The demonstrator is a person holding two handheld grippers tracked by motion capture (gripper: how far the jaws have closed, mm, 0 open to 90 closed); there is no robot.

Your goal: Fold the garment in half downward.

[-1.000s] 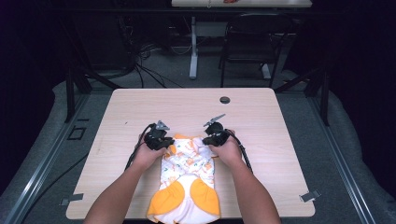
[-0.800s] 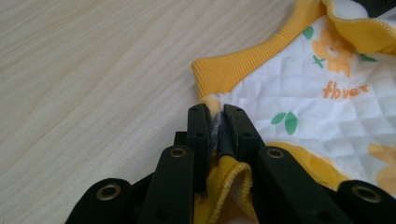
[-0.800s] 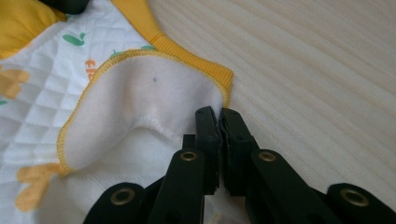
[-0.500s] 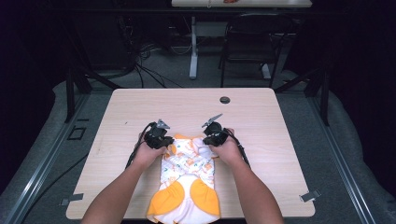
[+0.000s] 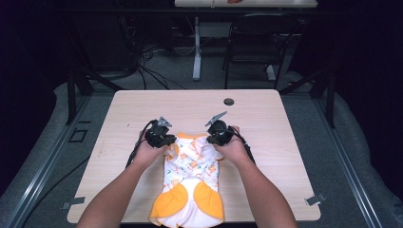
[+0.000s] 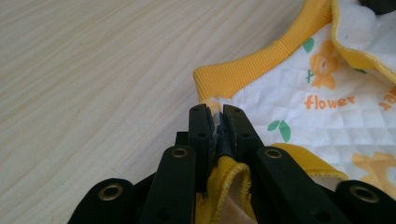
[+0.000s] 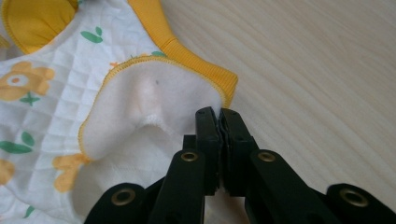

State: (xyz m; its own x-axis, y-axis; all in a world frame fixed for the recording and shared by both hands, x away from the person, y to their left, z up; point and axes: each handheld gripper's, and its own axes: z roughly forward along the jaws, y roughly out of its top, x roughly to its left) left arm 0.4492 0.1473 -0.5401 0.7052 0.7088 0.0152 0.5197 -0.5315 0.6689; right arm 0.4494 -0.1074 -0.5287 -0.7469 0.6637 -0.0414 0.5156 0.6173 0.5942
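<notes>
Well, both grippers' fingers pinch the garment's (image 5: 191, 175) far corners, bare table (image 5: 190, 102) beyond

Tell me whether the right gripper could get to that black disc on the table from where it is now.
Probably yes: bare table lies between the right gripper and the black disc. But it is shut on the garment and must let go first.

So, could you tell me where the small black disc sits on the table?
In the high view, the black disc lies near the table's far edge, right of centre, beyond the right gripper.
</notes>
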